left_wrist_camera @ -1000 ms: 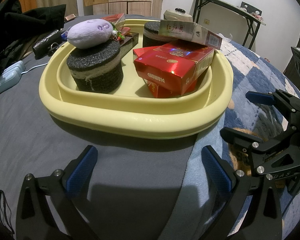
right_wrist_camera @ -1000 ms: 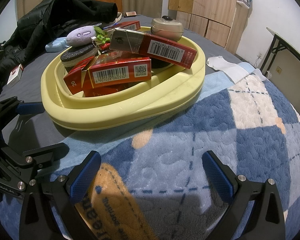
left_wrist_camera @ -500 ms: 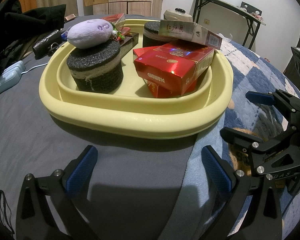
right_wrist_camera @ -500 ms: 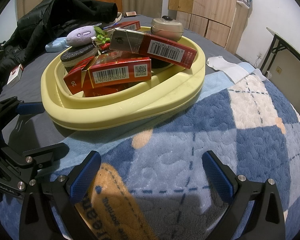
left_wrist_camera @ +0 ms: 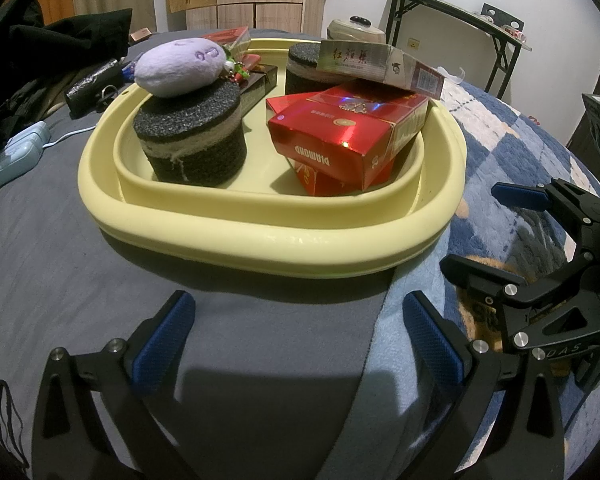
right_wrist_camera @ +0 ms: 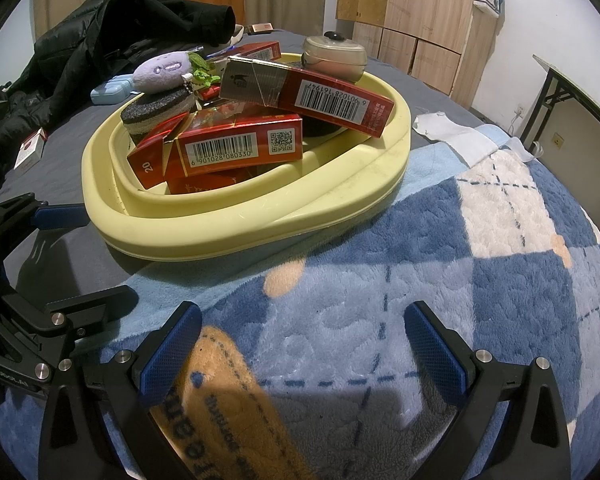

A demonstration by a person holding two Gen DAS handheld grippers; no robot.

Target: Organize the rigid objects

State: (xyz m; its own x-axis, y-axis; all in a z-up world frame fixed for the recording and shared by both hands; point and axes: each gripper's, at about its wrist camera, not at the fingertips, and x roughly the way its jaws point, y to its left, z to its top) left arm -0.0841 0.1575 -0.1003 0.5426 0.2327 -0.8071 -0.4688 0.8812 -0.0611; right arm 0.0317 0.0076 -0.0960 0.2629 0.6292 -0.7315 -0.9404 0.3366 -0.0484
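A pale yellow basin (left_wrist_camera: 260,240) (right_wrist_camera: 260,232) sits on the bed ahead of both grippers. It holds red cigarette cartons (left_wrist_camera: 348,136) (right_wrist_camera: 236,144), a long silver-and-red carton (left_wrist_camera: 376,64) (right_wrist_camera: 316,92) lying on top, two black foam discs (left_wrist_camera: 192,144), and a purple plush (left_wrist_camera: 180,66) (right_wrist_camera: 162,70) on one disc. My left gripper (left_wrist_camera: 298,344) is open and empty, short of the basin's near rim. My right gripper (right_wrist_camera: 302,350) is open and empty over the blue blanket; it also shows in the left wrist view (left_wrist_camera: 496,232).
A blue checked blanket (right_wrist_camera: 480,280) covers the right side, a grey sheet (left_wrist_camera: 60,260) the left. A black jacket (right_wrist_camera: 112,36), a light blue case (left_wrist_camera: 16,156), a small red-white pack (right_wrist_camera: 30,152), a beige lidded pot (right_wrist_camera: 334,58) and a white cloth (right_wrist_camera: 452,136) lie around the basin.
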